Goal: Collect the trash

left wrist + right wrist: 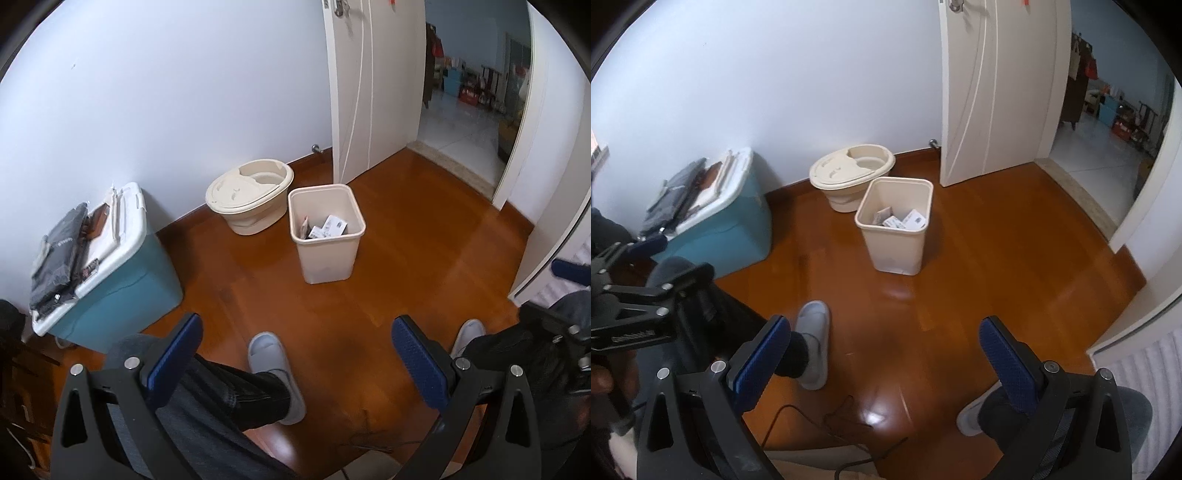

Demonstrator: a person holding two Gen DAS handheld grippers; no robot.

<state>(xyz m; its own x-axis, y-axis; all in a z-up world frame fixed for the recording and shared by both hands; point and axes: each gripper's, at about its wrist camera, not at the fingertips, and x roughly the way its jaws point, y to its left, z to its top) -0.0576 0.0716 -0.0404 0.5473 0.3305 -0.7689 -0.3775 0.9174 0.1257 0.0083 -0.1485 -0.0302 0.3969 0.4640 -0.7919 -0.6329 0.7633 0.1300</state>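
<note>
A cream square waste bin [325, 243] stands on the wooden floor, also in the right wrist view [895, 236]. It holds several pieces of trash, white cartons and a wrapper [325, 229] [901, 220]. My left gripper [295, 354] is open and empty, held well short of the bin above the person's legs. My right gripper [882, 354] is open and empty too, at a similar distance. The left gripper's body shows at the left edge of the right wrist view [631, 310].
A cream lidded tub [249, 194] stands by the wall behind the bin. A teal box with a white lid [110, 266] carries dark folded items at left. The person's grey slippers [275, 369] rest on the floor. A white door [373, 88] stands open at right. A thin cable [820, 417] lies near my feet.
</note>
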